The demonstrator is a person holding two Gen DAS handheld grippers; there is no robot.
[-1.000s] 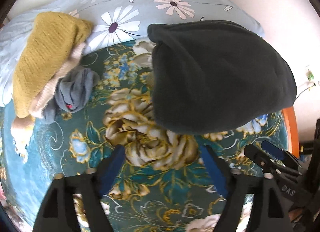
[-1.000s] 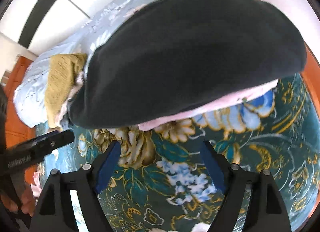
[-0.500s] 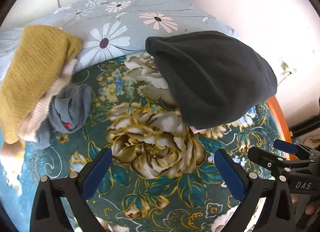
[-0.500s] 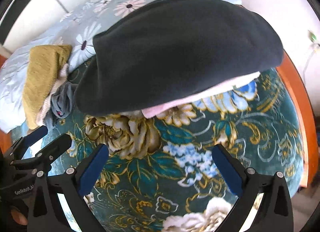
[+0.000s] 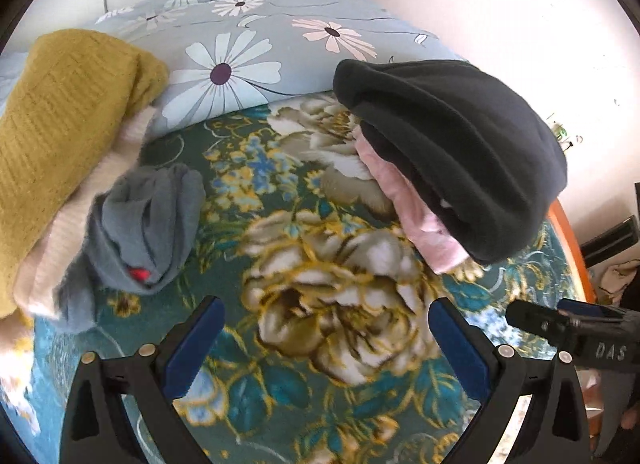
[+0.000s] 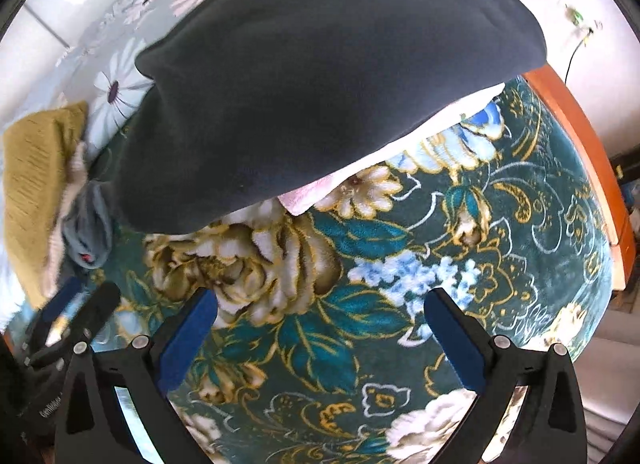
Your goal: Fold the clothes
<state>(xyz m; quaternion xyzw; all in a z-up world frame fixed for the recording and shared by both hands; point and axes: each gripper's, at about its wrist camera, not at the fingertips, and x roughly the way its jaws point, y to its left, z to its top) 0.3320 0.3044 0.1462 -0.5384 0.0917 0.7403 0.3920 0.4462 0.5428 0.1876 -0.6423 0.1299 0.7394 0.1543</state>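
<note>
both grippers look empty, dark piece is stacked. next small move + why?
Probably send the left gripper toward the crumpled grey garment. Both grippers are open and empty, the dark garment already lies folded on the pink one, and the grey one is loose.

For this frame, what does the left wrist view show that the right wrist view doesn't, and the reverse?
Only the left wrist view shows the layered edges of the folded dark fleece, the full side of the pink garment under it, and the open left hand-held gripper.

Only the right wrist view shows the long orange bed edge and the open right hand-held gripper.

Both show the floral blanket, mustard knit, crumpled grey garment and daisy-print bedding.
</note>
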